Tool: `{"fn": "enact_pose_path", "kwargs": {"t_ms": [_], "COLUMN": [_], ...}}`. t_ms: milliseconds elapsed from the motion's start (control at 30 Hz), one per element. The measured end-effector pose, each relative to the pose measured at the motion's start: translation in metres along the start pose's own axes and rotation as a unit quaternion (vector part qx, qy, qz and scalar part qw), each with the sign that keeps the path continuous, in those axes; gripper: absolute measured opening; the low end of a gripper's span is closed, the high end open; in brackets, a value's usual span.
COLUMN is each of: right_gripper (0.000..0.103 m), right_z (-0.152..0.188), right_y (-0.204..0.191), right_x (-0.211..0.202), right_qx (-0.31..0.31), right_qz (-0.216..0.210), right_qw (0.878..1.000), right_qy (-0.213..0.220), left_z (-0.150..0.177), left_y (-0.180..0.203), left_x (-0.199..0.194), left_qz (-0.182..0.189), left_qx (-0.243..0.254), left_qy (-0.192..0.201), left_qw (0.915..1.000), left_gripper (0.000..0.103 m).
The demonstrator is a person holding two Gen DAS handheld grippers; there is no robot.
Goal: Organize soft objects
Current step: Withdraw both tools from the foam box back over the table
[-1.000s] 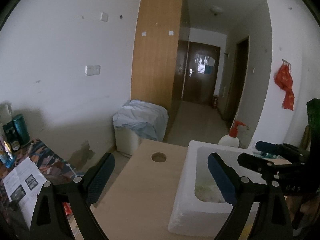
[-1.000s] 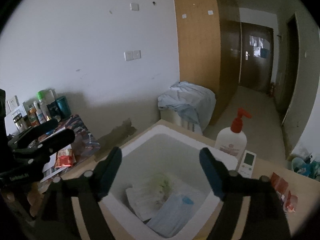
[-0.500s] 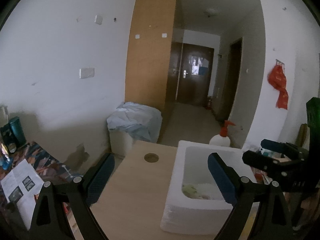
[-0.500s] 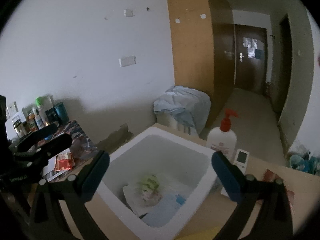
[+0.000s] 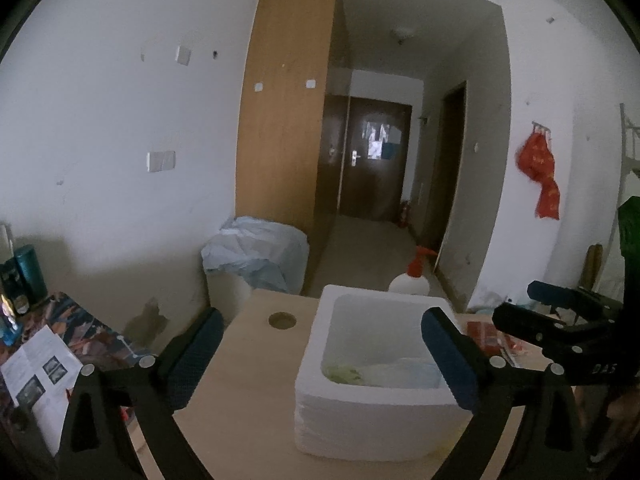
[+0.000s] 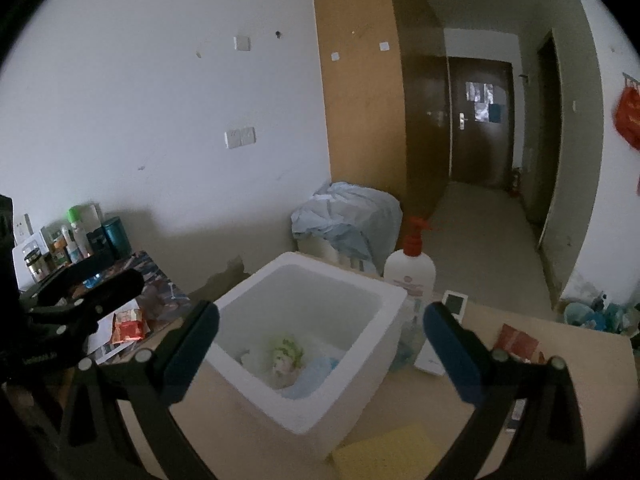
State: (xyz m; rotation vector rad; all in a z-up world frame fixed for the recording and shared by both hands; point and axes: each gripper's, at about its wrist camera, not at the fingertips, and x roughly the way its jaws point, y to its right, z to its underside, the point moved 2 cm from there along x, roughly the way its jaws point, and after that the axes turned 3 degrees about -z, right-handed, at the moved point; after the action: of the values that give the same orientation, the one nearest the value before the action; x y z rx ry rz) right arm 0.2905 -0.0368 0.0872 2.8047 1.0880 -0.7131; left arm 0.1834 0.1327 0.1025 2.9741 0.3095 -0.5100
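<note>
A white foam box [image 5: 372, 400] [image 6: 304, 392] stands on the wooden table [image 5: 240, 384]. Soft packs lie inside it: a green and white one [image 6: 286, 350] [image 5: 344, 372] and a pale blue one [image 6: 316, 372] [image 5: 408, 368]. My left gripper [image 5: 320, 356] is open and empty, held above the table before the box. My right gripper [image 6: 320, 344] is open and empty, held above the box's near side. A yellow sponge [image 6: 388, 456] lies on the table in front of the box, to its right.
A white pump bottle with a red top [image 6: 412, 268] [image 5: 412, 280] stands behind the box, with a small white remote [image 6: 454, 304] and red packets [image 6: 516, 340] to its right. A side table at left holds bottles [image 6: 76, 236] and a leaflet [image 5: 36, 376]. The table has a round hole [image 5: 282, 320].
Both grippers have pulled back and risen from the box, which now looks smaller and farther. The right gripper's jaws have opened wider. The yellow sponge has come into the right view.
</note>
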Motion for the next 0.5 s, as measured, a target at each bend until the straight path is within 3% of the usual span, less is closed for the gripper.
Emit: {"fn": "enact_pose_path", "kwargs": {"t_ms": [500], "right_gripper": [0.103], "right_z": [0.049], "right_y": [-0.015], "right_x": [-0.105], "right_qx": [-0.002], "right_qz": [0.048], "right_qw": [0.996], "right_qy": [0.069], "left_z": [0.034], "left_y": [0.03], "left_x": [-0.083], "left_qz": [0.027], "left_qx": [0.004], "left_qy": [0.039], "left_qw": [0.9989], "left_gripper": [0.103]}}
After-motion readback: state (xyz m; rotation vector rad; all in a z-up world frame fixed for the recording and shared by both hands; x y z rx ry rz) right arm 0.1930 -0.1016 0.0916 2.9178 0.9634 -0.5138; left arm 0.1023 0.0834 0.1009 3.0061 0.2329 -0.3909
